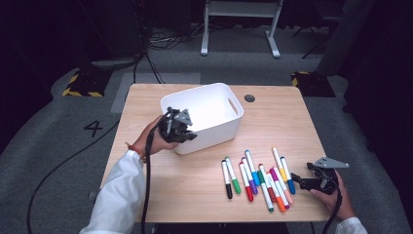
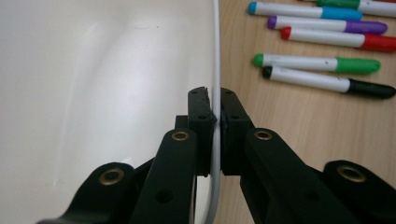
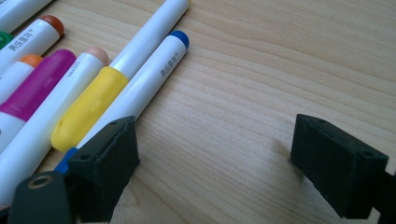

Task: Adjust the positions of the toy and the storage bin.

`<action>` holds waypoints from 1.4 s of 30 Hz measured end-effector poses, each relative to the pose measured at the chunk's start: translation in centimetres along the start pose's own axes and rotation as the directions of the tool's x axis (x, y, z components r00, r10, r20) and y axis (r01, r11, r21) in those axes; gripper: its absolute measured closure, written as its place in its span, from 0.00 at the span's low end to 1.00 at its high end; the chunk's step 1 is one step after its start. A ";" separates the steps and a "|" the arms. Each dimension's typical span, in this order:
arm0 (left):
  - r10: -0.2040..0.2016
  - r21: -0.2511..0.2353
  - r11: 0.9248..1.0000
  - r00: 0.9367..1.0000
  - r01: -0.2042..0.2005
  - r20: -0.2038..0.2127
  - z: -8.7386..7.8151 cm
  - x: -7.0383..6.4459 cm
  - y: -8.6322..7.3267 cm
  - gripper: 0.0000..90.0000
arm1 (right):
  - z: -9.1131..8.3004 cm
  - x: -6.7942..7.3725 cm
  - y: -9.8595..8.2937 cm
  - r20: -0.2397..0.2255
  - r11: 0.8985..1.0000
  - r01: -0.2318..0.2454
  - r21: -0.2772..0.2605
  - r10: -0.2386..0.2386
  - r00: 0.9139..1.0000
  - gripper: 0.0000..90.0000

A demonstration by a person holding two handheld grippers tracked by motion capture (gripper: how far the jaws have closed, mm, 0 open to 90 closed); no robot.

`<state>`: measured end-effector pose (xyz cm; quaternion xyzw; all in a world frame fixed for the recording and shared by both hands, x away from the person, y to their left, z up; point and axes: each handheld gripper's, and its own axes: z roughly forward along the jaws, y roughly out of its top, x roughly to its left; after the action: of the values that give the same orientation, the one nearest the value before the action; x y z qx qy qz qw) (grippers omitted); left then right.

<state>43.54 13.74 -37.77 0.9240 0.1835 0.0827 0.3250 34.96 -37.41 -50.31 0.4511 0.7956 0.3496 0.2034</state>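
Observation:
A white plastic bin (image 1: pixel 214 105) stands in the middle of the table. My left gripper (image 1: pixel 191 135) is shut on its near wall, and in the left gripper view the thin rim (image 2: pixel 216 46) is pinched between the two pads (image 2: pixel 215 105). A row of several coloured markers (image 1: pixel 258 178) lies on the wood to the right of the bin. My right gripper (image 1: pixel 299 180) rests low on the table at the right end of that row, open (image 3: pixel 215 158). Its left pad (image 3: pixel 109 163) sits beside the blue-capped marker (image 3: pixel 154 79) and the yellow one (image 3: pixel 93 105). Bare wood lies between the jaws.
The wooden table (image 1: pixel 160 195) has bare room at the front left and behind the bin. A small dark round hole (image 1: pixel 249 98) marks the back. Black, green, red, purple and blue markers (image 2: pixel 322 79) lie just right of the bin wall. Cables trail off the table's front edge.

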 end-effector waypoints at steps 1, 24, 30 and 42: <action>-0.002 -0.007 1.000 1.000 0.002 0.017 -0.5 -0.2 -0.7 0.95 | 0.0 0.0 0.0 0.000 1.000 0.000 0.000 0.000 1.000 0.17; -0.537 -0.320 0.838 0.771 0.442 -0.342 -8.0 -2.0 -7.9 0.28 | 0.0 0.1 0.0 0.003 1.000 -0.004 0.001 0.004 1.000 0.17; -0.604 -0.316 0.797 0.699 0.514 -0.384 -6.3 -1.0 -8.1 0.24 | 0.0 0.1 0.0 0.004 1.000 -0.004 0.001 0.004 1.000 0.17; -0.661 -0.341 0.751 0.658 0.566 -0.362 -5.0 0.5 -9.4 0.44 | 0.0 0.1 0.0 0.005 1.000 -0.003 0.002 0.003 1.000 0.17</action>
<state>39.96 23.59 -39.79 0.7220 0.5481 0.2025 0.3705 34.91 -37.36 -50.29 0.4534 0.7946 0.3483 0.2043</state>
